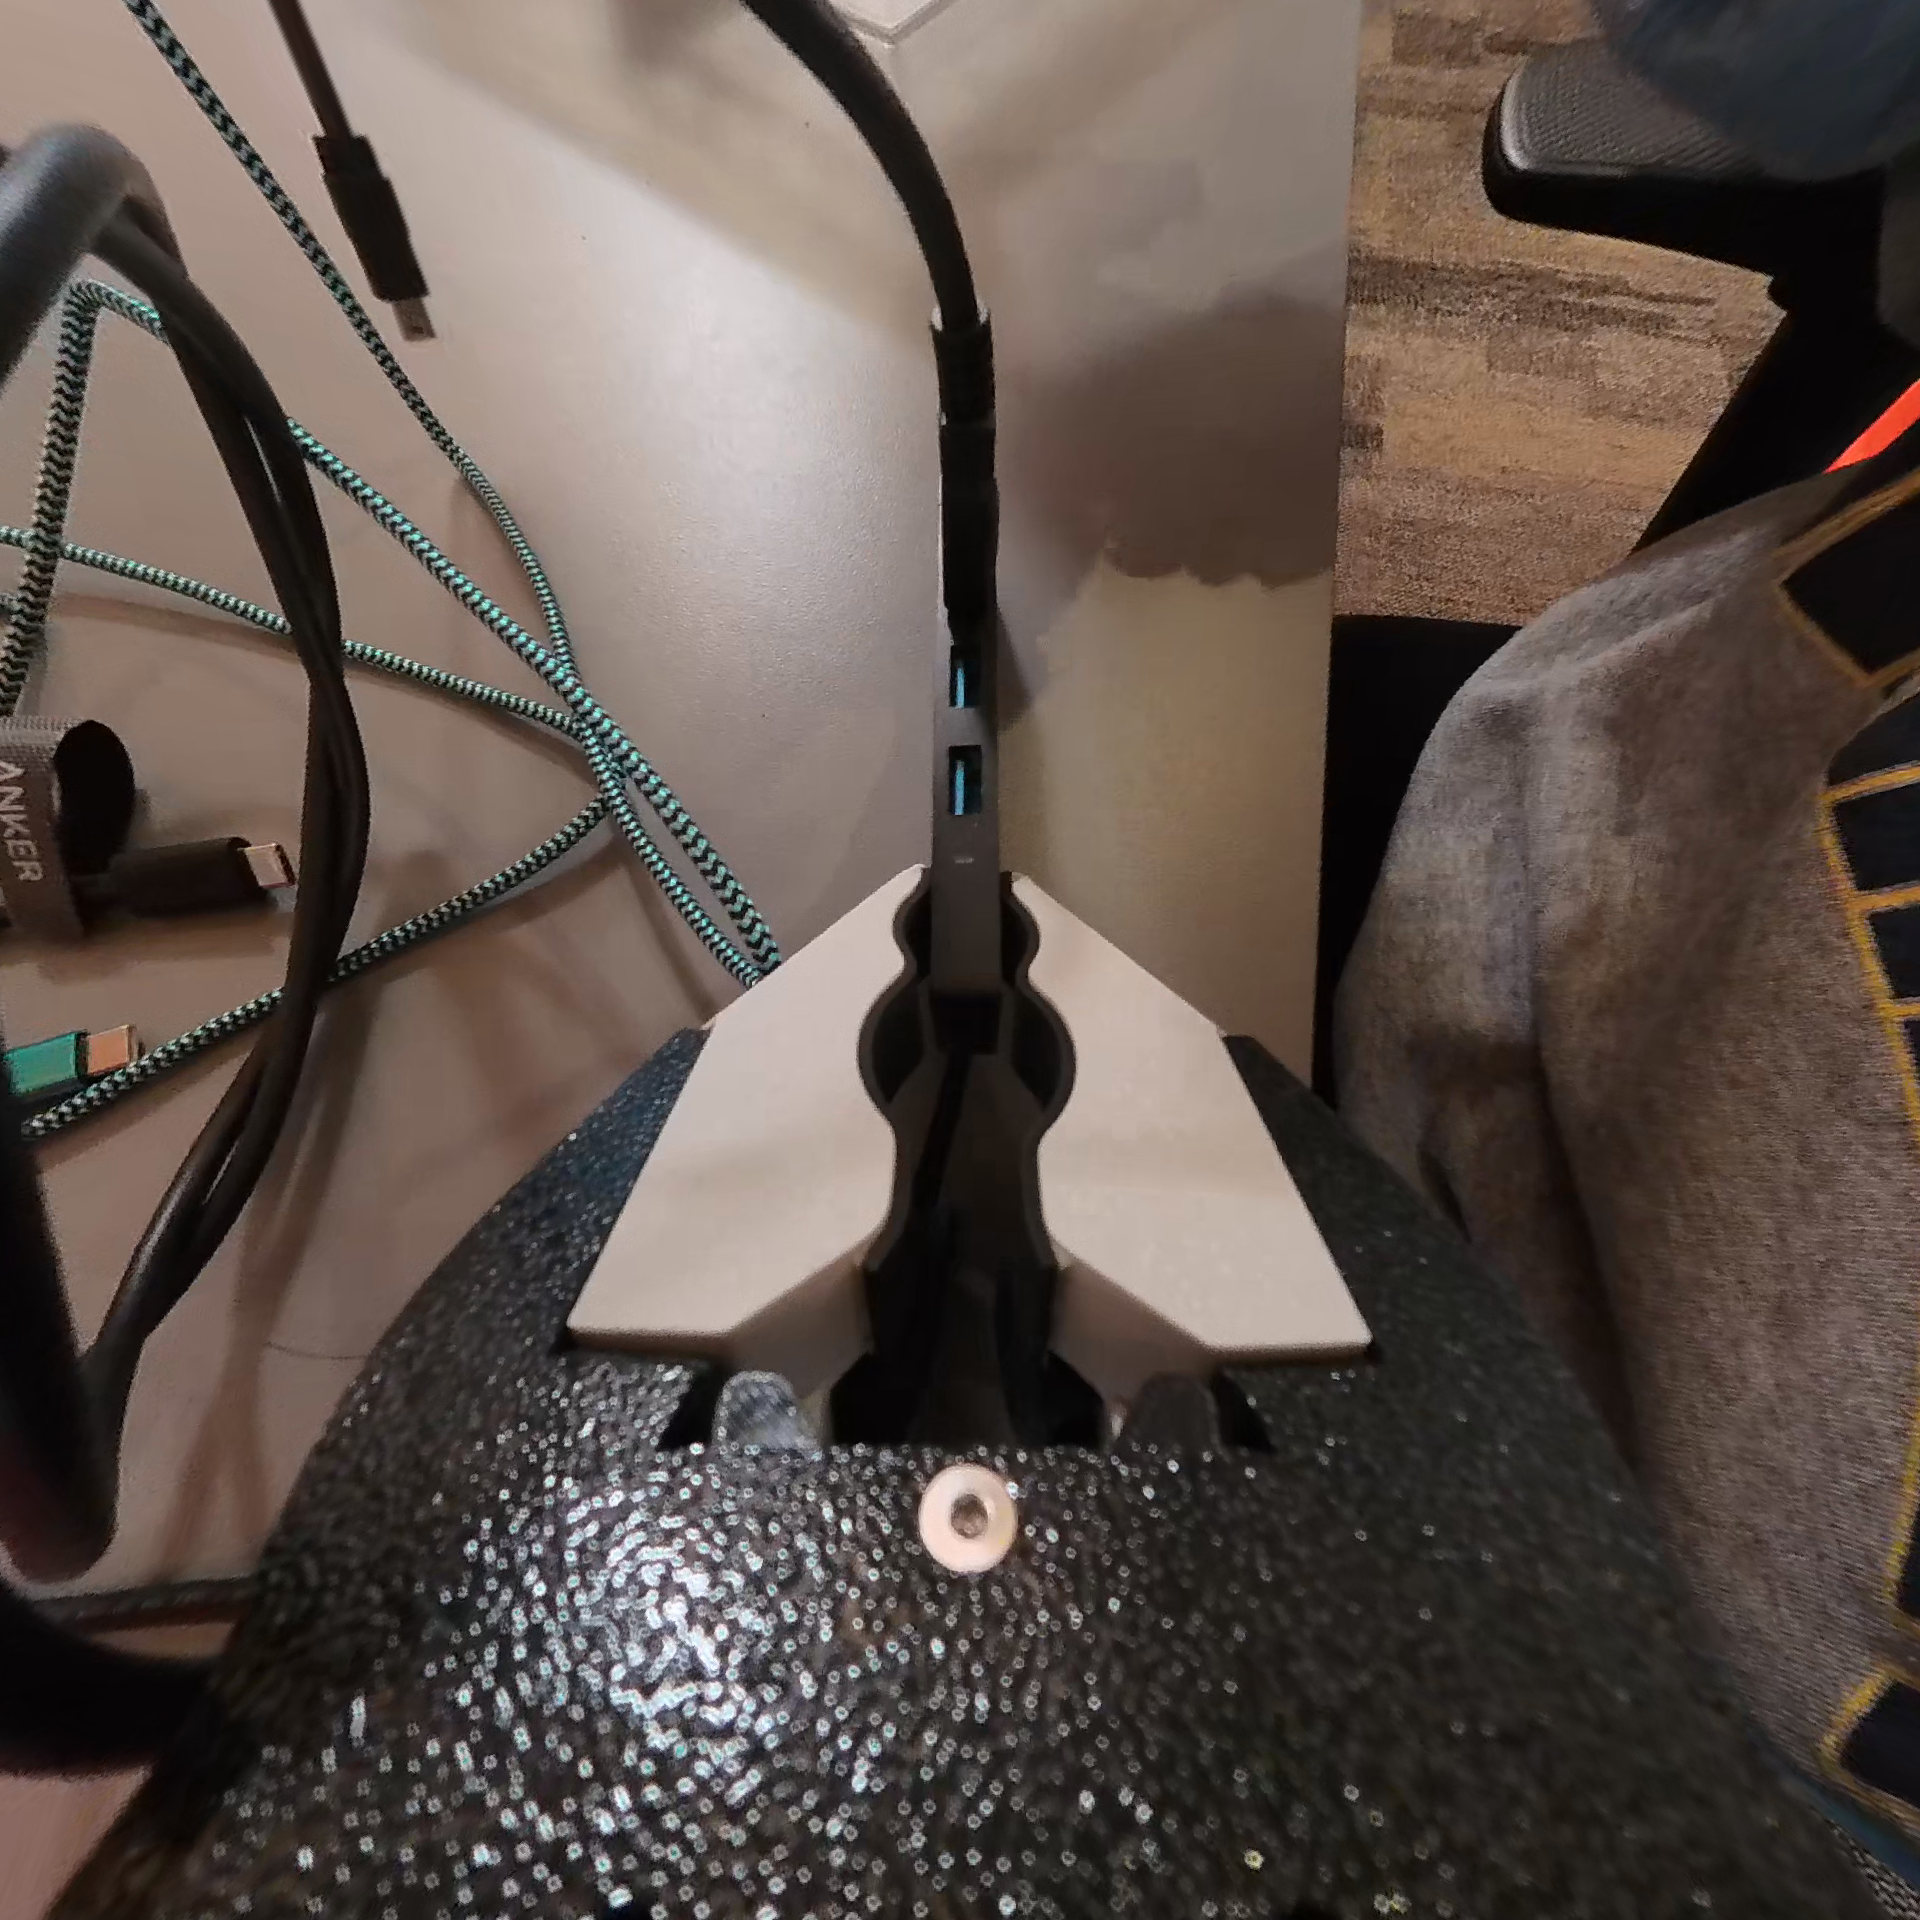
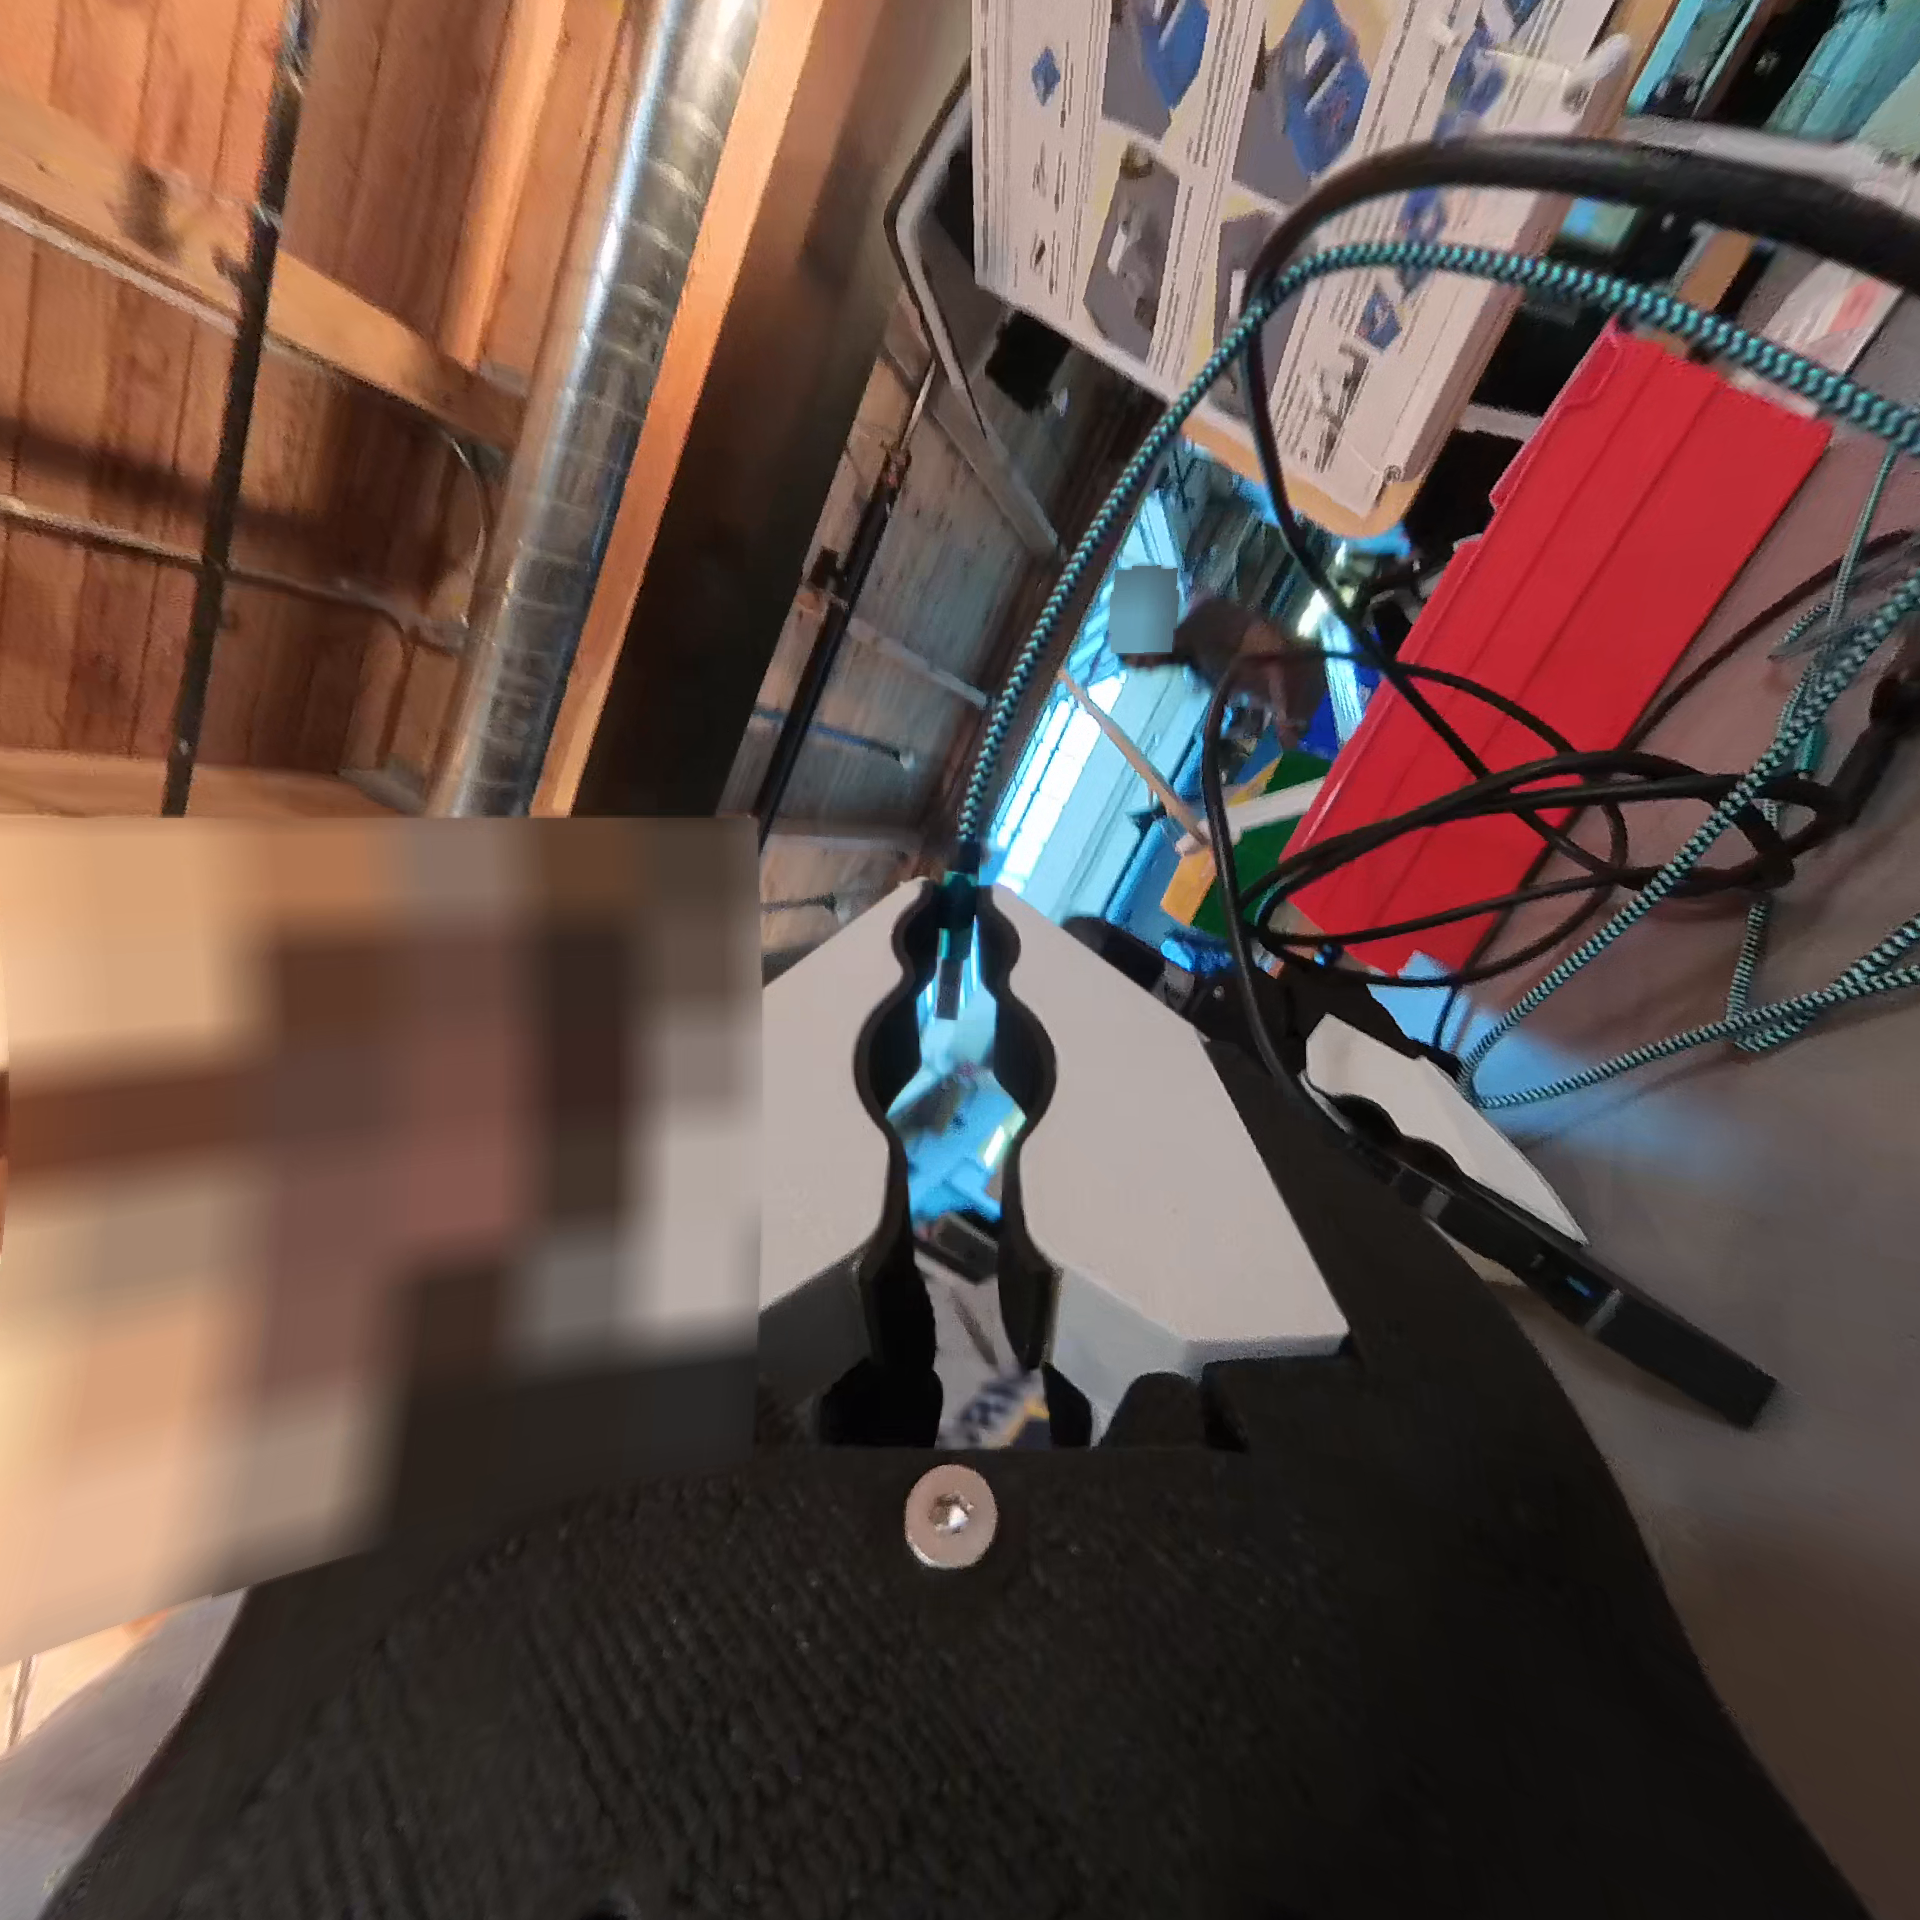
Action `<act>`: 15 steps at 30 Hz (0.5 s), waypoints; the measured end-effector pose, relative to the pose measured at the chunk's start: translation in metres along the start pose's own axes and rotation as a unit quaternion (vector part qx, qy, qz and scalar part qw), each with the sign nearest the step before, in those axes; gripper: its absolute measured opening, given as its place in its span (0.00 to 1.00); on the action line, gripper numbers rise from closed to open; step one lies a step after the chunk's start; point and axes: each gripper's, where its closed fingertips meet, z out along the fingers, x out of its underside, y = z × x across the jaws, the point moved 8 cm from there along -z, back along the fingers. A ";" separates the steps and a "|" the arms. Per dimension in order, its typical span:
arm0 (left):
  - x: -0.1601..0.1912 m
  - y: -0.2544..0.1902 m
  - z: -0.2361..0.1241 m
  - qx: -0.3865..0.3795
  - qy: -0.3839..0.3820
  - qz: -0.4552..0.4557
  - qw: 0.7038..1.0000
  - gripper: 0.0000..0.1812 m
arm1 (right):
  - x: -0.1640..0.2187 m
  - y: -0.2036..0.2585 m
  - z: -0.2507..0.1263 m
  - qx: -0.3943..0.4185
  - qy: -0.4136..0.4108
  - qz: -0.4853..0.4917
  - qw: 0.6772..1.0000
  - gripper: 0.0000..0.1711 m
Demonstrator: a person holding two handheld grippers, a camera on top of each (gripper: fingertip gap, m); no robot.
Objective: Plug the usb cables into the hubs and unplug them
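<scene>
Between both jaws — hub, teal plug — pinched.

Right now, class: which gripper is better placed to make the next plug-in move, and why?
Probably the right gripper: it pinches the teal braided cable's plug at its tips. The left gripper is shut on the black hub, steadying it, blue ports free.

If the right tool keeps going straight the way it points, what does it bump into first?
Probably nothing close. The right tool, shut on the teal braided cable's plug, points up and away from the table, toward distant wooden wall boards. Depth is hard to judge.
</scene>
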 end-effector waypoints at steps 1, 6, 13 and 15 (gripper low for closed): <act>0.000 0.000 0.000 0.000 0.000 0.000 1.000 0.04 | -0.002 0.002 0.002 0.000 -0.030 0.008 1.000 0.03; 0.000 0.000 0.000 0.001 0.000 0.001 1.000 0.05 | -0.003 0.019 0.017 -0.042 -0.128 0.034 0.990 0.03; 0.000 0.000 -0.001 0.002 0.000 0.002 1.000 0.04 | 0.002 0.026 0.034 -0.065 -0.118 0.032 0.990 0.03; 0.000 0.000 -0.001 0.002 0.000 0.002 1.000 0.04 | 0.003 0.025 0.035 -0.067 -0.115 0.036 0.990 0.03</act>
